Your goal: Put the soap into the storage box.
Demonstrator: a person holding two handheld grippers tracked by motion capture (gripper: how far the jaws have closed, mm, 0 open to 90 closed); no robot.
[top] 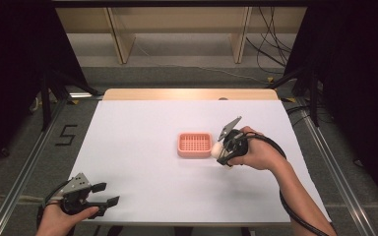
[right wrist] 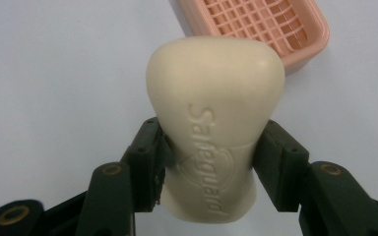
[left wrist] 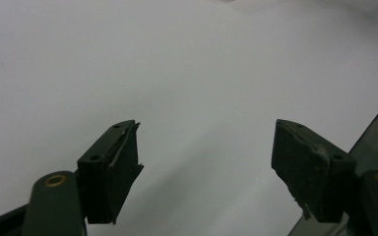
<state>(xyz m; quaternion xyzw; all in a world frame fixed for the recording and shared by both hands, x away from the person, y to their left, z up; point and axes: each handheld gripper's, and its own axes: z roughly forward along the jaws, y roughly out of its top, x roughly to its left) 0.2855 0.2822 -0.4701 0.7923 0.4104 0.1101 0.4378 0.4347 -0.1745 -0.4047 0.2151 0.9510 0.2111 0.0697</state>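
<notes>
A cream bar of soap (right wrist: 215, 128) with embossed lettering is pinched between the two black jaws of my right gripper (right wrist: 209, 152). In the high view the right gripper (top: 221, 150) holds the soap (top: 217, 148) just off the right edge of a pink soap dish (top: 195, 144) with a grid floor. The pink soap dish (right wrist: 275, 27) lies beyond the bar in the right gripper view, with nothing on its grid. My left gripper (top: 106, 194) rests near the table's front left corner, jaws wide apart and nothing between them; the left gripper (left wrist: 206, 162) looks over bare white surface.
A white sheet (top: 142, 162) covers the table, with a strip of wood (top: 187, 94) bare along the far edge. Black cables trail from the right hand off the front right. Wooden shelving legs and loose cables stand on the floor beyond the table.
</notes>
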